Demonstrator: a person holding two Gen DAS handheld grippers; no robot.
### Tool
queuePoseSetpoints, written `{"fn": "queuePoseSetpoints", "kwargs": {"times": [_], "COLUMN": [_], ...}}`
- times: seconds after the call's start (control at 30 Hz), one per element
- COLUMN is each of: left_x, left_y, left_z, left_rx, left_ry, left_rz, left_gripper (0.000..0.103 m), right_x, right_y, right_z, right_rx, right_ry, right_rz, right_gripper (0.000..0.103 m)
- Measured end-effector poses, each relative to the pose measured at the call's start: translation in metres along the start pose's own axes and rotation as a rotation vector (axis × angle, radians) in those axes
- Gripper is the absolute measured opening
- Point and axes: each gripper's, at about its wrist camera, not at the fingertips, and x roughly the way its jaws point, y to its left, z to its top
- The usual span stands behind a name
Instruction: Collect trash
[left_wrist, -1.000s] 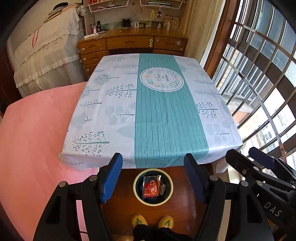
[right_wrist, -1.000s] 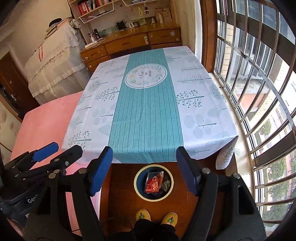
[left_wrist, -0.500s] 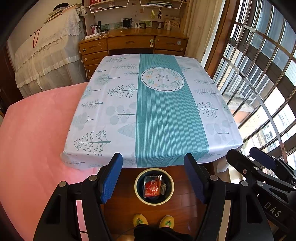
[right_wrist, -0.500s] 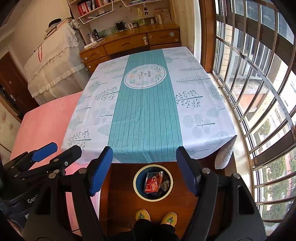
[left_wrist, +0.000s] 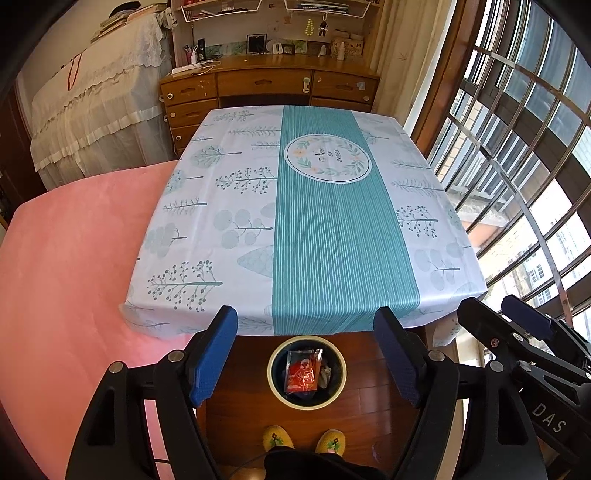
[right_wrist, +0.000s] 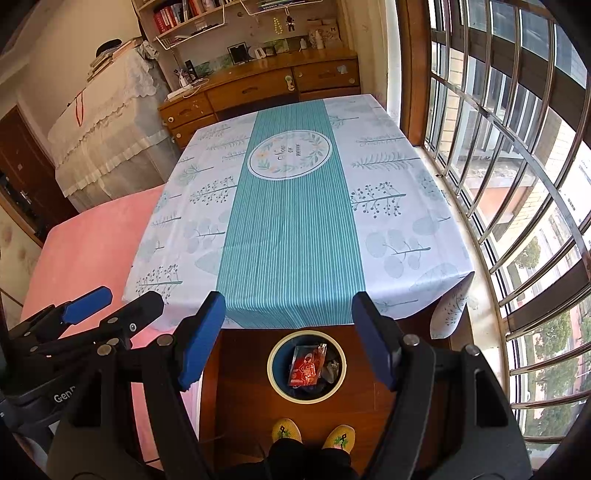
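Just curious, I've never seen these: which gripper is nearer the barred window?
Right. The right gripper hangs on the window side; the left gripper, its fingers opening with nothing between them, is beyond it, by the pink bed.

The white tablecloth (left_wrist: 229, 221) on the table is printed with grey-green trees and leaves and has a teal striped band down its middle bearing a white floral roundel. Below it, a cream-rimmed dark blue round bin (left_wrist: 307, 400) holds a red-orange printed wrapper (left_wrist: 302, 373). Beside the table lies a plain pink bed cover (left_wrist: 74, 258); the fingers (left_wrist: 210, 354) wear blue pads.
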Motion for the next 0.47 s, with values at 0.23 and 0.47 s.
{"fn": "queuePoseSetpoints", "kwargs": {"times": [0.23, 0.47], "left_x": [0.0039, 0.0061], "left_y": [0.0002, -0.0019], "left_z": [0.0039, 0.0056], "left_rx": [0.001, 0.009], "left_ry": [-0.001, -0.004], "left_rz": [0.008, 0.022], "left_gripper": [0.078, 0.078], "right_x": [-0.001, -0.0006], "right_y": [0.0012, 0.0008], "right_z": [0.0005, 0.0009], "right_rx": [0.003, 0.0], "right_ry": [0.001, -0.002], "right_rz": [-0.001, -0.001], "right_gripper": [0.068, 0.068]}}
